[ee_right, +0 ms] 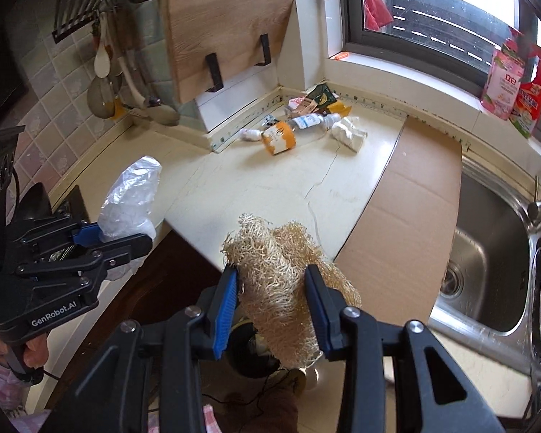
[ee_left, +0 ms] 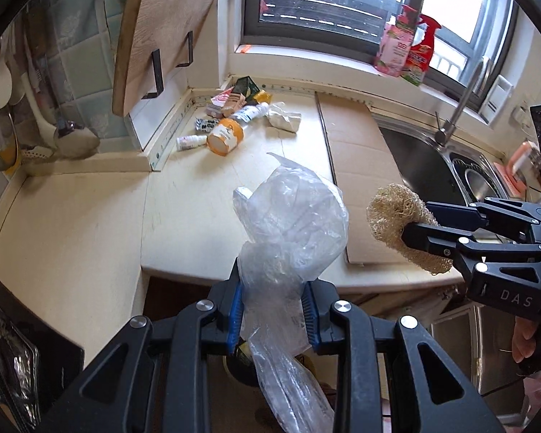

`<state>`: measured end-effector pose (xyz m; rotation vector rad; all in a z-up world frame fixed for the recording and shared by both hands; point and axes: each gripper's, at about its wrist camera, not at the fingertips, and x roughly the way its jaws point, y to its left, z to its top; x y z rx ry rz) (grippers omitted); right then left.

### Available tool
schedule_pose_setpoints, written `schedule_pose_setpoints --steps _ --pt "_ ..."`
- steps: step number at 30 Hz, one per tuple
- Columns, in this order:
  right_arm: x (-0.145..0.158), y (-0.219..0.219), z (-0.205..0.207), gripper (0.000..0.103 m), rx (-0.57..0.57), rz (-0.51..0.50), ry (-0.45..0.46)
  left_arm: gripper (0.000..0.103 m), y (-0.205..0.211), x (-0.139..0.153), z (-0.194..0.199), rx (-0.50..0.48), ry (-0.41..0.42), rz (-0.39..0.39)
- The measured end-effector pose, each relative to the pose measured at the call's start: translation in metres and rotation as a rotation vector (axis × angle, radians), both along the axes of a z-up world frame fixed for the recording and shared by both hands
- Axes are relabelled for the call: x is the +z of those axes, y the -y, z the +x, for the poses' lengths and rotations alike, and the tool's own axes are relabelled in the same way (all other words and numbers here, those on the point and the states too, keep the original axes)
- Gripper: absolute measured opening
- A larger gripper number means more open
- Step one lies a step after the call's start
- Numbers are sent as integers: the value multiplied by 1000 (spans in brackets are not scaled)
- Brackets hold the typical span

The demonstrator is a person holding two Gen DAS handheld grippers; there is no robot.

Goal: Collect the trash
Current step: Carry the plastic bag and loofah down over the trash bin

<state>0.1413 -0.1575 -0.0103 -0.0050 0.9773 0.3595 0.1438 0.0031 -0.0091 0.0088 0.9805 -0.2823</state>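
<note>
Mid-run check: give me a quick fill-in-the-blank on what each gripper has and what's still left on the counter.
1. The left gripper is shut on a crumpled clear ____ bag.
2. The right gripper is shut on a tan ____ sponge.
3. The orange-lidded jar lies on its ____ in the counter's back corner.
4. A flat sheet of ____ lies on the counter beside the steel sink.

Missing words: plastic; loofah; side; cardboard

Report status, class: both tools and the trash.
Left tool shut on plastic bag. Right tool shut on loofah. Trash pile remains on countertop.
</note>
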Motion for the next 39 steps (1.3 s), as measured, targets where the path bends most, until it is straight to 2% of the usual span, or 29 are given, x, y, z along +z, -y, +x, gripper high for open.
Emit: schedule_pose_setpoints --steps 8,15,21,25,29,33,39 --pt "-22 -19 -60 39 6 28 -58 26 -8 -19 -57 -34 -36 -15" --pt "-72 -41 -93 39 -1 18 -156 26 -13 -66 -93 -59 -117 10" --pt "-123 -57 -105 39 -20 -39 -214 26 -20 -121 -108 -48 -221 33" --pt "-160 -65 -105 39 -24 -40 -276 26 -27 -162 -113 -34 -284 37" --pt "-192 -73 -102 39 -25 -49 -298 26 -32 -200 -111 -17 -325 40" --pt "-233 -76 -94 39 -30 -21 -334 27 -35 -246 -108 9 -361 33" --pt "-314 -71 -78 40 -71 37 -412 29 -48 -324 -96 88 -404 35"
